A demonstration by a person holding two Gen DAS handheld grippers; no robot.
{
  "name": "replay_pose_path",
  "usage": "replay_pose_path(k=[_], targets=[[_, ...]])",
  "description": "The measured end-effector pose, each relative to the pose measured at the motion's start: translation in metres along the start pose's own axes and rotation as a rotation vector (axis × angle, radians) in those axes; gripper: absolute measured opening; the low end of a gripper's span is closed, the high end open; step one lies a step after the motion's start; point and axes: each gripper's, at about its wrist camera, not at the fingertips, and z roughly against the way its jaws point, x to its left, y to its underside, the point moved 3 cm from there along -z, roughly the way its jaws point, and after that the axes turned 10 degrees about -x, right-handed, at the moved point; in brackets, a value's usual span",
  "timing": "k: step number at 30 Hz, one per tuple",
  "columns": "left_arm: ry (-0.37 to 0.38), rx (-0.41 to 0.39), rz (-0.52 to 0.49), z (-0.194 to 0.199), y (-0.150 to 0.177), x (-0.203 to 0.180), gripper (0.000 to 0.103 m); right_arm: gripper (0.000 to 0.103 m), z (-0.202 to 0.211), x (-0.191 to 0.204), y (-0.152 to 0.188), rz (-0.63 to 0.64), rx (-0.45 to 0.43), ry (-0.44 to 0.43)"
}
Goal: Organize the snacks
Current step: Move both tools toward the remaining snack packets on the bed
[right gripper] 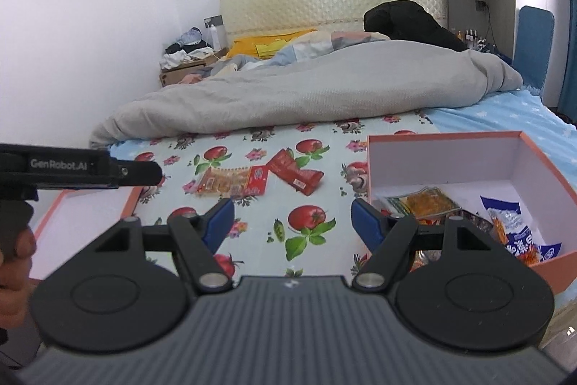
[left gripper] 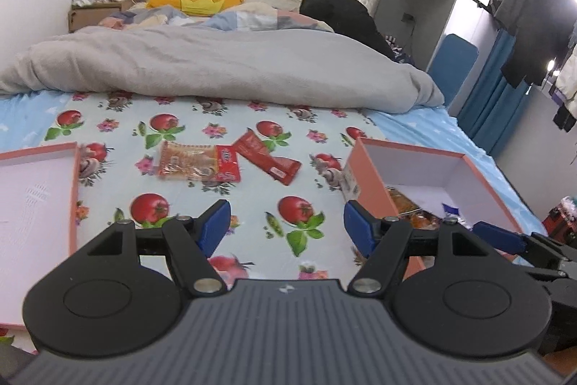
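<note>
One legible label, "GenRobot.AI", marks the left claw (left gripper: 286, 226); both it and right claw (right gripper: 292, 222) gape empty.

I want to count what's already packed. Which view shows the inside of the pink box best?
The right wrist view: the pink box shows its floor and packets. In the left wrist view its near wall hides most contents.

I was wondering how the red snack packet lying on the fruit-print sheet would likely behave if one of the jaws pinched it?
The red snack packet looks like thin glossy film, so it would probably flex and could slip. It lies flat, so it seems light and unlikely to roll. Its end overlaps the clear-windowed packet, which might get dragged along.
</note>
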Motion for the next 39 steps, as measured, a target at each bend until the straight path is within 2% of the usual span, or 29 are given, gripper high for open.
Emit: replay_pose_path(k=[14,25,39], targets=[[-0.004,-0.008,0.001,0.006,0.026,0.010,0.074,0.073,0.005,0.014,0.026,0.013,0.016,-0.030],[-0.048,0.019,0.015,0.001,0.039,0.026,0.074,0.073,0.002,0.021,0.037,0.030,0.042,-0.049],[-0.103,0.066,0.056,-0.058,0.042,0.062,0.074,0.073,-0.054,0.021,0.045,0.050,0.099,-0.071]])
